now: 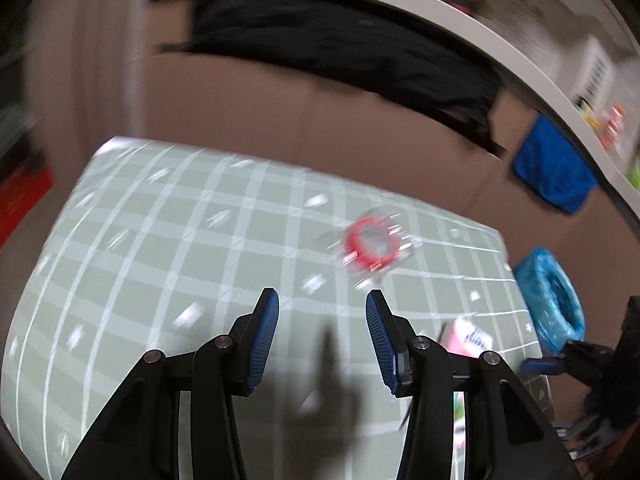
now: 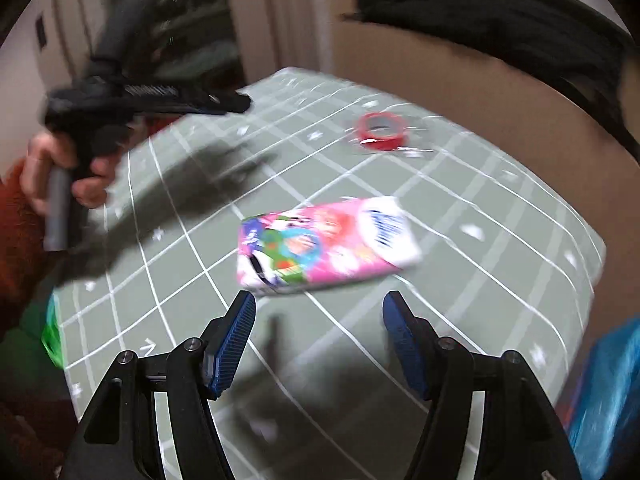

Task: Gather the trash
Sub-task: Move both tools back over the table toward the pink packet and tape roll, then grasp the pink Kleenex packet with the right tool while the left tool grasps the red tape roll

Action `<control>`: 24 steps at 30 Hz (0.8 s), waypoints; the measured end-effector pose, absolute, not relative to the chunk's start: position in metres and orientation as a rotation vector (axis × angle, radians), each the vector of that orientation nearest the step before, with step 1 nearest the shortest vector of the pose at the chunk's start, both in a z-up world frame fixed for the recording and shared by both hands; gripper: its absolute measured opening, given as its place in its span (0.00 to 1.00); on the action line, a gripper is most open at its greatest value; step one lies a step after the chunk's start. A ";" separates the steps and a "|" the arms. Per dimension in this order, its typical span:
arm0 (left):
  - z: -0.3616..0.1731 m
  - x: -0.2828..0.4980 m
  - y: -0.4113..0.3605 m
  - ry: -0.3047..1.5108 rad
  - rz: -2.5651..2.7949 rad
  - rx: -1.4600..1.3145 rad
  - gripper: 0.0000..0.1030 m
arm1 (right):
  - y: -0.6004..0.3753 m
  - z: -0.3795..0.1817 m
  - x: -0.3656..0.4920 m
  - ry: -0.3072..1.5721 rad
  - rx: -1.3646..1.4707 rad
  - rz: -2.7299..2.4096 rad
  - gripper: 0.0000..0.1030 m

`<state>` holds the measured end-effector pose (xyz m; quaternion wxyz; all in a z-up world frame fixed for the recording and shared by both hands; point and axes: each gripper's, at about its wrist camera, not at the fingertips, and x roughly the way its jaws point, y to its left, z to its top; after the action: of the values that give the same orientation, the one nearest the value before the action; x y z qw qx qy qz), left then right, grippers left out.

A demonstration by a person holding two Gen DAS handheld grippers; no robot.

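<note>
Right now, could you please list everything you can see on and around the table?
table cover: one, grey-green with white grid, over the table.
pink packet: one, pink and white, lying flat near the right tongs.
red-rimmed clear wrapper: one, further back on the cover.
blue bin bag: one, off the table's right edge.
blue cloth: one, hanging at the back right.
left tongs: open, empty.
right tongs: open, empty.
hand: one, gripping the left tool's handle.
</note>
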<state>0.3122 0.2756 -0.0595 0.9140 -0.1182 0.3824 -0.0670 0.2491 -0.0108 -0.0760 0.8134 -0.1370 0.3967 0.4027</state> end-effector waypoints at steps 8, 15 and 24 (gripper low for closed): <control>-0.075 0.436 0.235 0.866 -0.194 -0.156 0.45 | -0.067 -0.071 0.252 0.809 -0.177 0.747 0.62; -0.092 0.448 0.213 0.941 -0.182 -0.022 0.44 | -0.085 -0.081 0.254 0.836 -0.142 0.726 0.62; -0.092 0.360 0.236 0.923 -0.112 0.026 0.33 | -0.059 -0.077 0.253 0.878 -0.043 0.776 0.66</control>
<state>0.3595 0.2357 -0.0917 0.8938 0.0125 0.4450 -0.0542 0.2530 -0.0591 -0.0768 0.8330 -0.0201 0.4142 0.3663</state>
